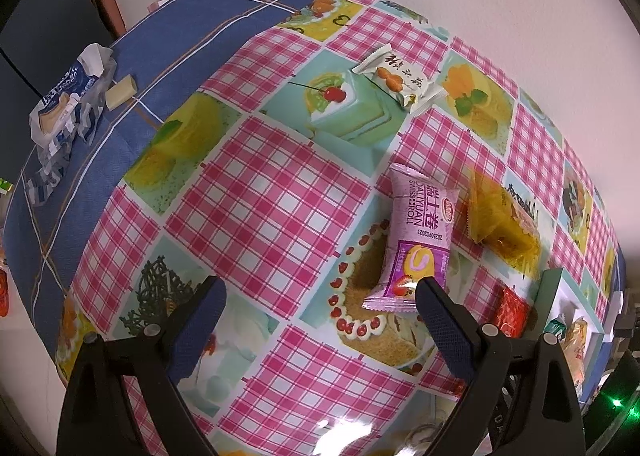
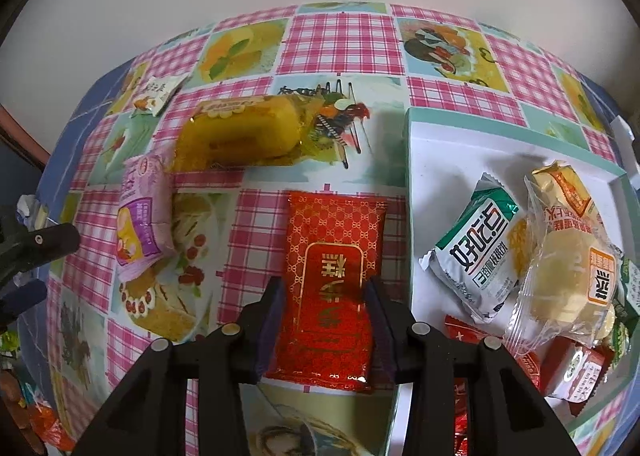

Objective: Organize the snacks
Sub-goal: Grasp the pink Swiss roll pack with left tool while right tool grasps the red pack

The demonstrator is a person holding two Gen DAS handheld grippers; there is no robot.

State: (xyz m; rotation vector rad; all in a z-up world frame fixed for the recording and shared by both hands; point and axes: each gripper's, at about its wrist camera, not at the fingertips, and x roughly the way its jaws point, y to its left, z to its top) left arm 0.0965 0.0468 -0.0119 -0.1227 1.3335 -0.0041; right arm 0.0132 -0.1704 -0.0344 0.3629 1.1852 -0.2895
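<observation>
My right gripper (image 2: 325, 296) is shut on a red gold-patterned snack packet (image 2: 334, 252), its fingers pressed on both long sides just left of the white tray (image 2: 424, 144). The packet also shows in the left wrist view (image 1: 510, 310). My left gripper (image 1: 320, 296) is open and empty above the tablecloth, its right finger (image 1: 436, 308) near the bottom end of a pink Swiss roll packet (image 1: 416, 236). A yellow cake packet (image 1: 504, 220) lies to the right of the pink one. A cream nut packet (image 1: 400, 78) lies farther back.
The white tray with a teal rim (image 1: 556, 288) holds several packets, among them a green-and-white biscuit packet (image 2: 476, 252) and a clear-wrapped yellow cake (image 2: 568, 256). An opened blue-and-white wrapper (image 1: 68, 104) and a small cream block (image 1: 120, 92) lie on the blue cloth at far left.
</observation>
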